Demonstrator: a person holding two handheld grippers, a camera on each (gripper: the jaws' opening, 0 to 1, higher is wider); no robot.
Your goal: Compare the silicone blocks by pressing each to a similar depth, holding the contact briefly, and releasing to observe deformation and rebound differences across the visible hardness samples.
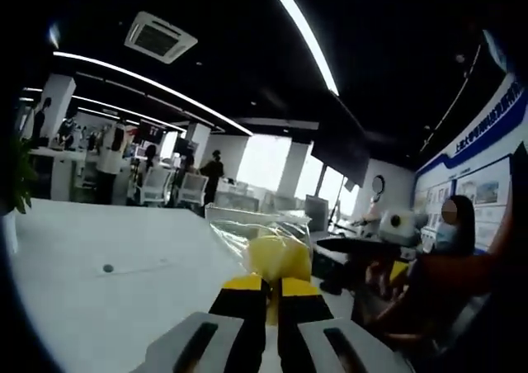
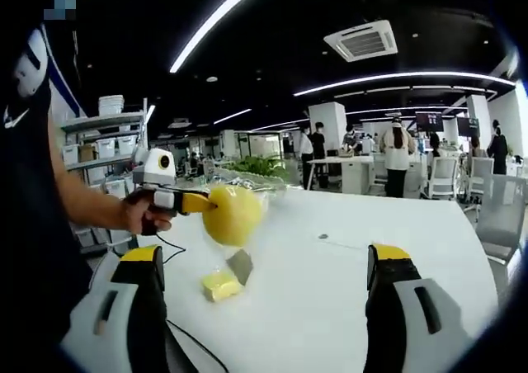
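1. Gripping a round yellow silicone block (image 2: pixel 233 214), the left gripper (image 2: pixel 198 202) is being held above the white table (image 2: pixel 346 282), jaws closed on it.
2. The right gripper (image 2: pixel 264 286) is being held wide open, grasping nothing.
3. A small yellow block (image 2: pixel 221 285) is lying on the table between its jaws, beside a clear plastic bag (image 1: pixel 256 224).

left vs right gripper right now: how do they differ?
The left gripper has its jaws nearly together, pinching a round yellow piece and holding it above the white table. The right gripper has its jaws spread wide and holds nothing. A small yellow block lies on the table between them. Both have yellow-and-black jaw tips.
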